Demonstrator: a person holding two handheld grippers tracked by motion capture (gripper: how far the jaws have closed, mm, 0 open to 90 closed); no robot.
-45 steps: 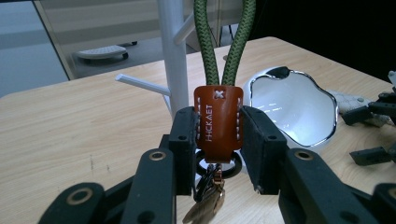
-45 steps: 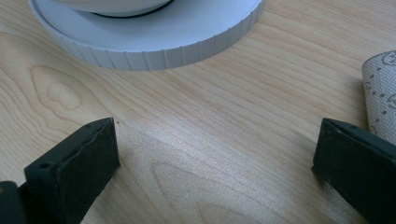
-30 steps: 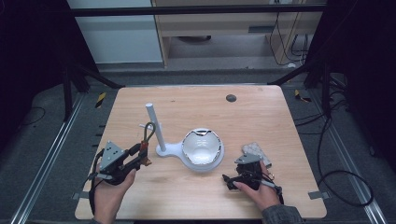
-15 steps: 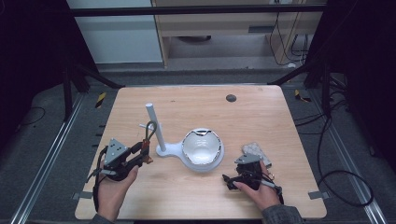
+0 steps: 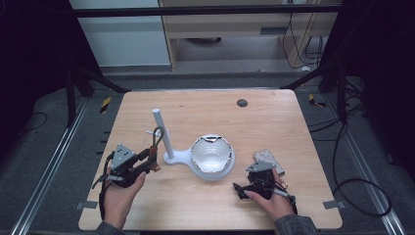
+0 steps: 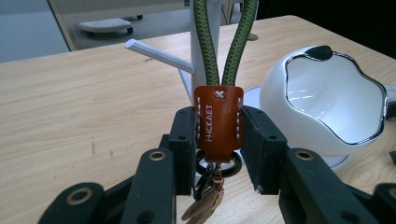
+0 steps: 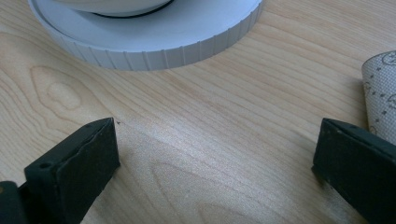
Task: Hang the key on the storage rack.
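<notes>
At the left of the high view, the left gripper (image 5: 148,164) is held low over the table (image 5: 293,117), just beside the white stand (image 5: 169,147). Its jaws are closed tight on the brown leather tab (image 6: 218,122) of a keychain; the pads press both sides of the tab, w/ the green cord loop (image 6: 224,42) standing upright above it and a ring plus small metal pieces (image 6: 208,200) hanging below. So the pick-up is judged done: the keychain is held, off the wood.

The loop sits right in front of the stand's post, near the short side peg (image 6: 159,56) that sticks out level. It's not yet over that peg, as far as can be told, so hanging is judged the part left: loop to be lifted, slid onto the peg, then let go.

Mid-table, the white bowl (image 5: 211,155) on the stand's round base holds nothing visible.

Further right, the right gripper (image 5: 243,189) rests near the table surface, jaws spread wide w/ bare wood between them, nothing gripped. A patterned cloth (image 5: 266,157) lies just beside it, untouched.
</notes>
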